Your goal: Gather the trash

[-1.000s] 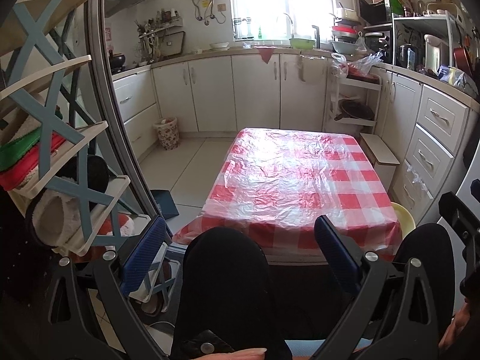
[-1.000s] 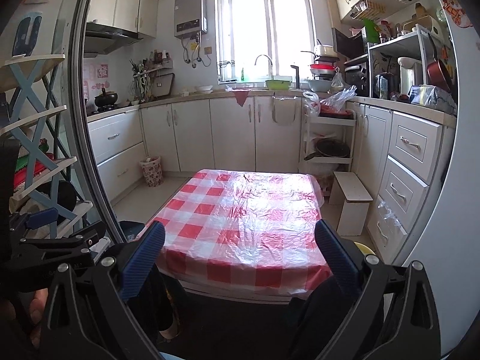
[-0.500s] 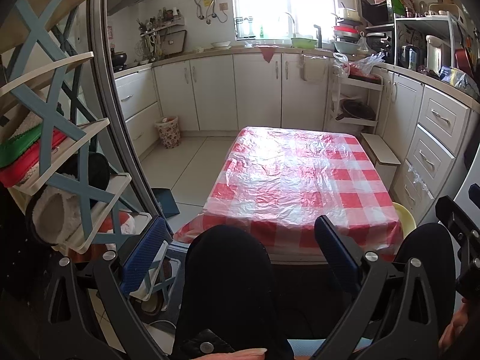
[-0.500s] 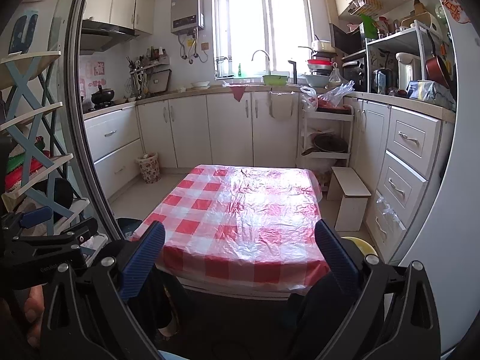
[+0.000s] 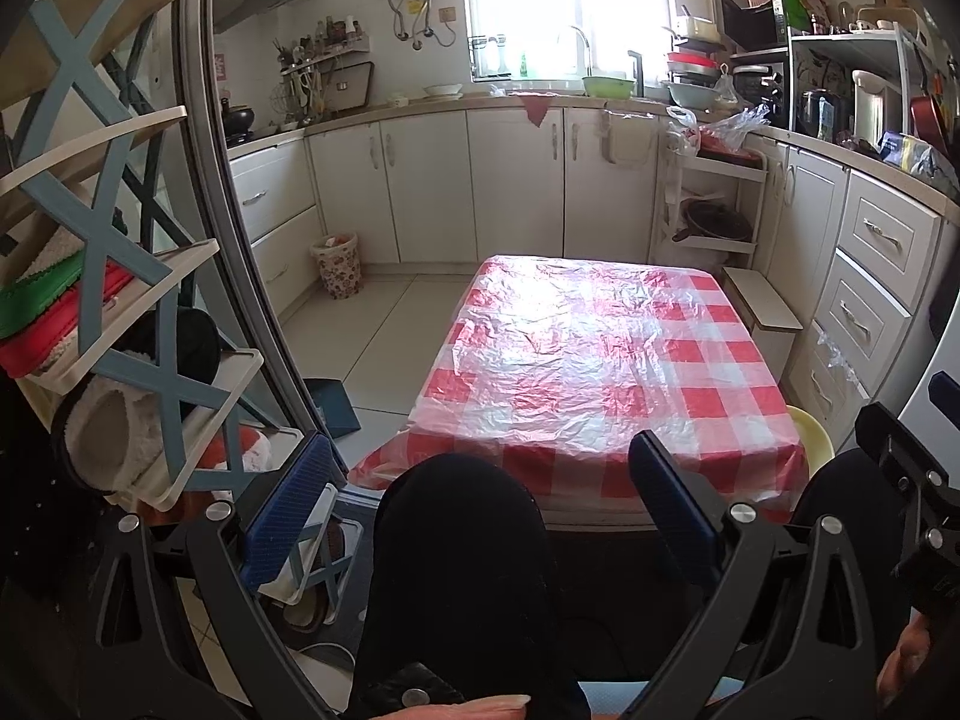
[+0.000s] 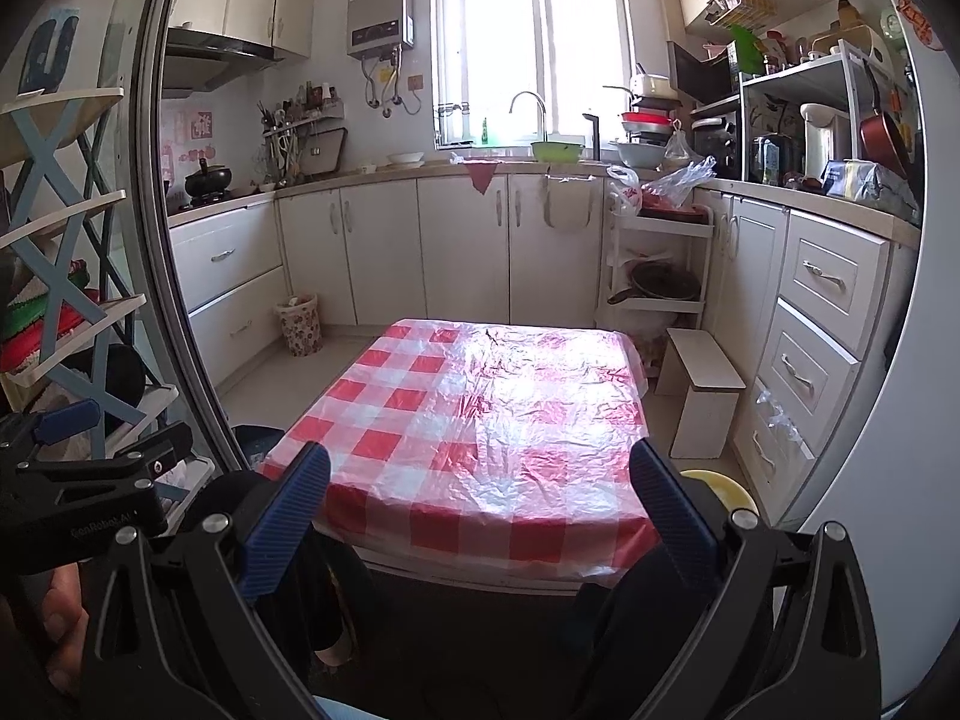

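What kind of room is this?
It looks like a home kitchen. There is a sink faucet under the window, a black pot on the stove, and white cabinets along the walls around a checkered table.

One checked table (image 6: 480,432), one patterned wastebasket (image 6: 298,324) (by cabinets), one stool (image 6: 705,393)

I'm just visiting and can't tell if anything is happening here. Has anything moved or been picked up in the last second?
Hardly anything. The right gripper has tipped slightly downward, so the checked table sits a little higher in its view. Nothing was taken hold of or let go. The left gripper is still wide open and empty, as is the right, and the floral bin by the cupboards has not moved.
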Tool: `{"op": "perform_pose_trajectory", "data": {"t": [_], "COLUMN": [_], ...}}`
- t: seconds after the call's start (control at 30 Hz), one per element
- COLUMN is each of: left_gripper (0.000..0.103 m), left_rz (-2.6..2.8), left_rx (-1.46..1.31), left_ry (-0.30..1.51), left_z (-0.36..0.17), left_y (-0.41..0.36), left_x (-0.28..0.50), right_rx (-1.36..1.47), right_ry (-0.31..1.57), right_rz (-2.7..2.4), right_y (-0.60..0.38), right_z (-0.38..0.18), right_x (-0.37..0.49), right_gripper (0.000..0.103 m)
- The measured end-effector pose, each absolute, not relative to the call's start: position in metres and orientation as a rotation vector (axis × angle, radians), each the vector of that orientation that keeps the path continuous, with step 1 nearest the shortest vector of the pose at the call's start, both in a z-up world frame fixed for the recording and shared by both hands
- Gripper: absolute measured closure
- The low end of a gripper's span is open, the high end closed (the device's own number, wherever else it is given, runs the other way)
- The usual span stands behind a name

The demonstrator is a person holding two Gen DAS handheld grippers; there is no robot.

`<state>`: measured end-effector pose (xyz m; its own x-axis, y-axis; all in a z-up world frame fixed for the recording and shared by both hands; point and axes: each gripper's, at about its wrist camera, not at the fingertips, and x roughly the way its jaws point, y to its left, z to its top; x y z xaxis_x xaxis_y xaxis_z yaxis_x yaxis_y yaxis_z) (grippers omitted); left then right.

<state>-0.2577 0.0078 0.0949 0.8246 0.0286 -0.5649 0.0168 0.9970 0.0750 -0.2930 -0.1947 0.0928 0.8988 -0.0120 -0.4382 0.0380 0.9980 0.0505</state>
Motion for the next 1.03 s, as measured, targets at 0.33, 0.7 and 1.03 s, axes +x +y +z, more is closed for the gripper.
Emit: {"op": "perform_pose_trajectory", "data": {"t": [0.33, 0.7, 1.03], "left_gripper": [0.008, 0.008, 0.008], "left_rz": [0.005, 0.014, -0.023], "left_rx": [0.083, 0.082, 0.049], "left_ry": [0.603, 0.555, 0.629], "left_z": [0.095, 0.097, 0.086], "left_y": [0.005, 0.004, 0.008], "left_x": [-0.256, -0.265, -0.254], "right_rx": [0.06, 0.057, 0.053], "right_ry": [0.451, 0.443, 0.44], "right_rz": [-0.031, -0.027, -0.027], "right_y": [-0.196, -0.195, -0.195], "right_z": [0.093, 0.093, 0.092], "right_x": [-0.295, -0.296, -0.296], "right_gripper": [0.007, 0.007, 0.007]}}
